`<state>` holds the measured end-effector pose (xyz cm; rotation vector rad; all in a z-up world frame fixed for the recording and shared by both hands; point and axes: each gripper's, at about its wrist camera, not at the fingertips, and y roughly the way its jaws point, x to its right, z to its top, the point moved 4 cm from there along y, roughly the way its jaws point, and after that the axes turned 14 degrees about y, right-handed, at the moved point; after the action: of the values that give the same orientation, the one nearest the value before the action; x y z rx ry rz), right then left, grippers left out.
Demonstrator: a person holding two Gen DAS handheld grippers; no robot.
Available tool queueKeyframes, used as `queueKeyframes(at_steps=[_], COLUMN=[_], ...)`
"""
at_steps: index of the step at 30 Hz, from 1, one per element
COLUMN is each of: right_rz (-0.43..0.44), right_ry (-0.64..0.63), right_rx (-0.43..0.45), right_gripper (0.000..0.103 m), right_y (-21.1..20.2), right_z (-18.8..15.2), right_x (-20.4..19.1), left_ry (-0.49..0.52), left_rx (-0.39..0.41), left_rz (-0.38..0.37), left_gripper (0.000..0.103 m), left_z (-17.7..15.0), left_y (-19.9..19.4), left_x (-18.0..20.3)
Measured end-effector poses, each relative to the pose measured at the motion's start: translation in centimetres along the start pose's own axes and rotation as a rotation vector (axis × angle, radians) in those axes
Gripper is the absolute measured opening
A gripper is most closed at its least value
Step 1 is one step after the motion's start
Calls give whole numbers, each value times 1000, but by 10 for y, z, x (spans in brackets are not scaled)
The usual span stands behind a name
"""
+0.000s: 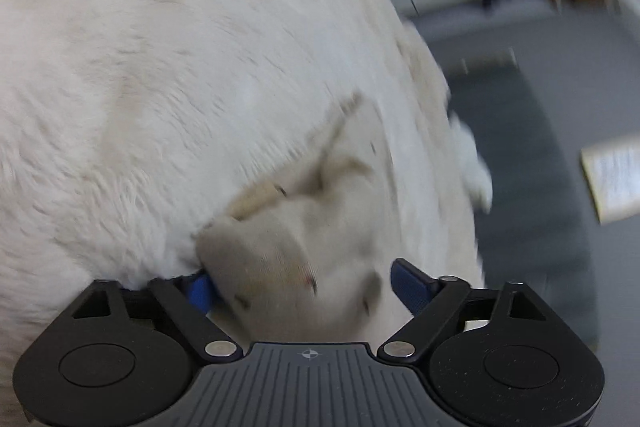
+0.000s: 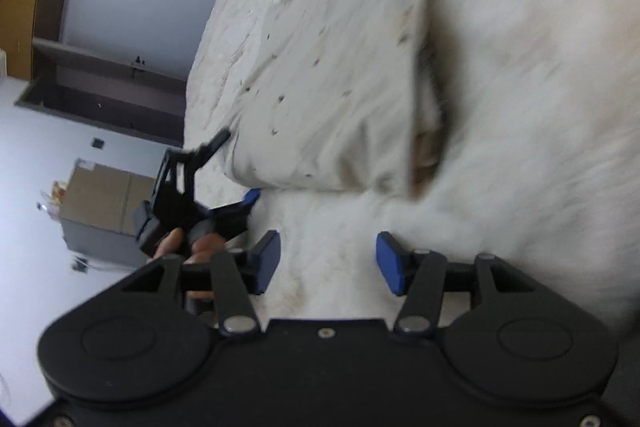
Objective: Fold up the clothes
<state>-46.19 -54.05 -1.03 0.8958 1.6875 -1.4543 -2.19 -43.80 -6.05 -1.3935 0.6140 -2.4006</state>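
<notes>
- White fleece garment [image 1: 200, 87] is filling most of both wrist views, lying spread over a grey surface [image 1: 540, 107]; its fluffy pile is facing up, and a smoother lining panel [image 2: 320, 67] is showing where a flap is turned back.
- Left gripper [image 1: 304, 287] is sitting low against the garment, its blue-padded fingers [image 1: 408, 287] standing moderately apart; a bunched fold of lining [image 1: 280, 247] is lying between them, touching the left pad, while the right pad is standing clear of the cloth, so nothing is being pinched.
- Right gripper [image 2: 326, 263] is hovering just over the fluffy side, its blue fingers [image 2: 390, 263] spread wide, with only flat fleece showing in the gap and no fold being clamped.
- In the right wrist view, the other gripper is appearing at the garment's left edge, with a person's hand [image 2: 188, 245] wrapping around its handle.
- A dark fold line [image 2: 436, 99] is running between the lining panel and the fluffy part beside it.
- Motion blur is smearing the left view, so finer detail of the cloth is hard to tell.
- Behind the garment, a cardboard box [image 2: 104, 199] is standing near a pale wall.
</notes>
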Motion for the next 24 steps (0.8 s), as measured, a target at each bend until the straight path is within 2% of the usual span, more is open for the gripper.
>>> queueKeyframes(at_steps=[2, 3, 4, 5, 6, 8, 13, 16, 18, 19, 20, 22, 24], right_rz=[69, 107, 144, 149, 160, 155, 103, 72, 42, 35, 26, -32, -37], right_ry=[148, 245, 343, 361, 489, 502, 355, 273, 200, 162, 134, 29, -9], right_rx=[62, 103, 146, 153, 192, 195, 244, 231, 210, 202, 207, 296, 310], right_gripper=[51, 50, 44, 29, 25, 18, 10, 0, 1, 8, 18, 39, 42], right_y=[24, 25, 26, 26, 25, 26, 4, -15, -32, -43, -50, -74, -78], right_z=[12, 19, 26, 27, 30, 32, 21, 9, -1, -3, -3, 1, 8], right_x=[4, 11, 20, 21, 37, 42, 37, 34, 29, 27, 26, 22, 21], left_ry=[-38, -38, -35, -25, -23, 11, 72, 50, -17, -36, -20, 22, 75], left_rx=[21, 28, 34, 44, 46, 56, 75, 65, 63, 65, 65, 64, 61], left_rz=[3, 1, -1, 2, 4, 20, 55, 62, 40, 32, 35, 48, 63], left_gripper=[41, 39, 35, 34, 33, 32, 33, 40, 44, 48, 50, 52, 59], left_z=[-6, -7, -9, -13, -14, -22, -35, -31, -29, -30, -31, -34, -38], left_y=[-7, -11, -15, -23, -25, -36, -48, -41, -40, -40, -42, -43, -46], left_x=[-6, -7, -8, -7, -7, 0, 10, 9, 3, 3, 4, 8, 14])
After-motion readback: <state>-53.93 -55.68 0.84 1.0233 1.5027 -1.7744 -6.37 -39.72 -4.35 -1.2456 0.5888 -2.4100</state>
